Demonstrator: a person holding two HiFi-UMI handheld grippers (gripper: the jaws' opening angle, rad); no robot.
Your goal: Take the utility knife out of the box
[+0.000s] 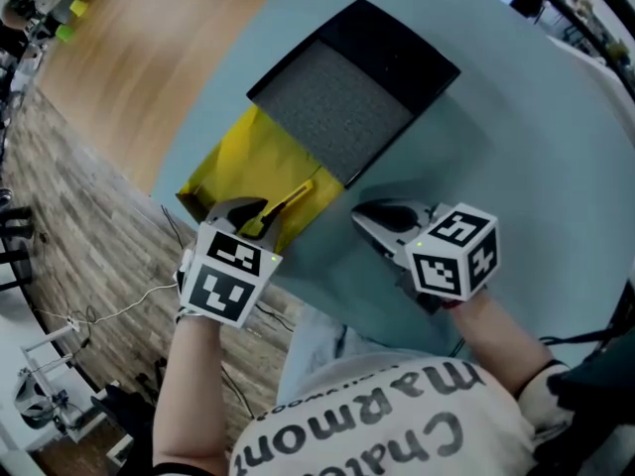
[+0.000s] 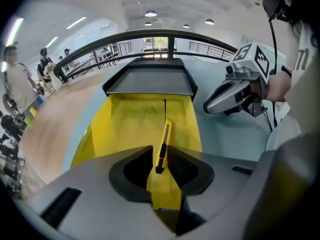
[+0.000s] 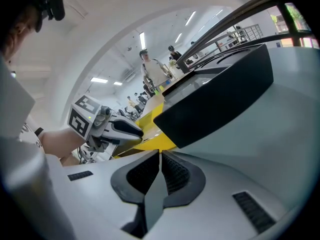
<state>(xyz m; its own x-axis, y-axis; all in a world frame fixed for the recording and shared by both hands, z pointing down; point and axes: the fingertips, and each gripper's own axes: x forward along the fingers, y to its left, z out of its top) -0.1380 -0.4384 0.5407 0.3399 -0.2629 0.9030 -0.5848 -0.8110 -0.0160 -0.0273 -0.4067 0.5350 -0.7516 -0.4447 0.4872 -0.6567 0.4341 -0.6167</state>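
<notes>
The left gripper's (image 2: 161, 153) jaws stand slightly apart with the near end of the yellow knife (image 2: 164, 136) between them, the pads close on either side of it. The knife's far end points up the frame and lies on the yellow box (image 2: 125, 126), near its right edge. A black tray (image 1: 347, 92) with grey lining covers the box's far end at the centre top. The right gripper's (image 3: 160, 156) jaws are pressed together with nothing between them. It sits low over the blue-grey table (image 1: 526, 157), right of the box, in the head view.
</notes>
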